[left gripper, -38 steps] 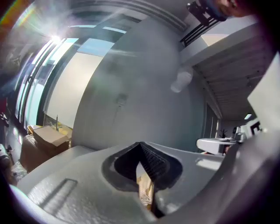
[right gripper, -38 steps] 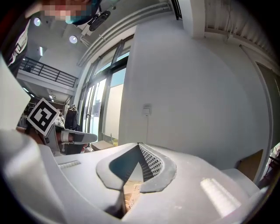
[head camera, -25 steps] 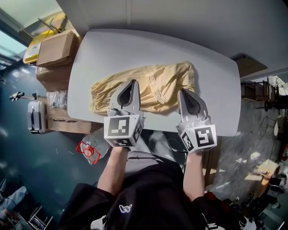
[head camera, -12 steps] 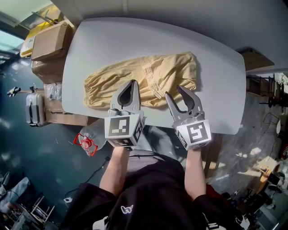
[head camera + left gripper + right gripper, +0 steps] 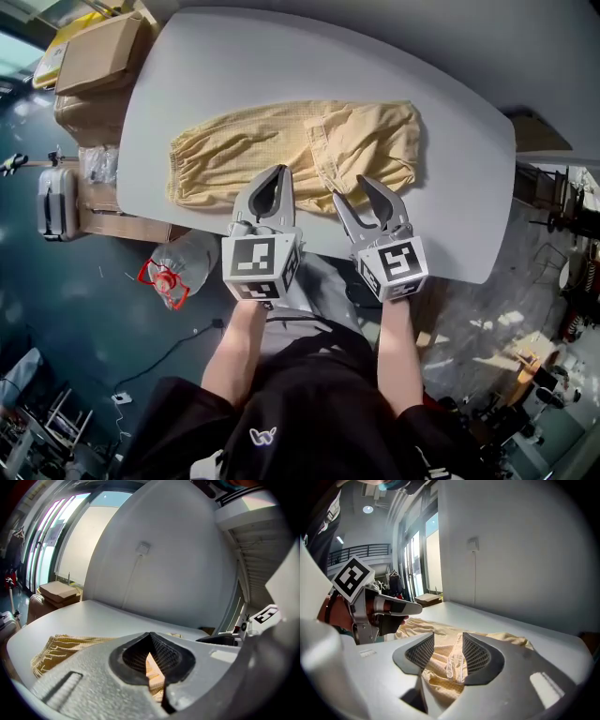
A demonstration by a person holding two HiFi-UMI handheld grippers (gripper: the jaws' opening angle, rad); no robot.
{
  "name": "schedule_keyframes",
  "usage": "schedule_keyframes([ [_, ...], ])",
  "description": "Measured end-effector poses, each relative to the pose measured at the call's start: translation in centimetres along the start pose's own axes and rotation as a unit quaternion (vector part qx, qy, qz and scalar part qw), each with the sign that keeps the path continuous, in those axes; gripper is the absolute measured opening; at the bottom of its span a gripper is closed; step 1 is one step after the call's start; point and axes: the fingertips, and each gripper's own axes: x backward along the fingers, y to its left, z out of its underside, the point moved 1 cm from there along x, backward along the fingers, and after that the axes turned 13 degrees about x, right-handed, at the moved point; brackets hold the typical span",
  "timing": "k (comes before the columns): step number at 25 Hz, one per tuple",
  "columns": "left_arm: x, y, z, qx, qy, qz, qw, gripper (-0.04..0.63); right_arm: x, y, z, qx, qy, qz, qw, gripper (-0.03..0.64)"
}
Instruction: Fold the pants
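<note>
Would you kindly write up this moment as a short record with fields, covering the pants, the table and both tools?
Garment: pale yellow fabric pants, spread flat and unfolded
Surface: white rounded table
Left tool: jaws together, holding nothing, over the pants' near edge; contact unclear
Right tool: jaws apart and just been opening, nothing gripped; the fabric shows beyond the gap
Folding: not yet begun
Beside the table: brown cardboard boxes

Pants (image 5: 281,150) lie across table (image 5: 281,66) middle; cardboard boxes (image 5: 89,56) beside table's left end.
</note>
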Motion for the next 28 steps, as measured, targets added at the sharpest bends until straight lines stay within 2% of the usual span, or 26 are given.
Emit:
schedule_keyframes([
  [12,-1.0,4.9,3.0,0.014,0.027,-0.028,0.9991,0.003,-4.6,1.7,6.4,0.014,0.093,-0.032,0.995,0.201],
  [15,-1.2,5.7,3.4,0.019,0.031,-0.036,0.9987,0.003,-5.3,1.8,7.4,0.022,0.103,-0.029,0.994,0.174],
  [22,-1.7,5.6,4.8,0.024,0.037,-0.025,0.9987,0.003,-6.6,2.0,9.6,0.038,0.135,-0.031,0.990,0.150],
  [28,-1.7,5.6,5.2,0.026,0.056,-0.036,0.9974,0.003,-7.3,2.3,10.8,0.086,0.170,-0.031,0.981,0.116],
])
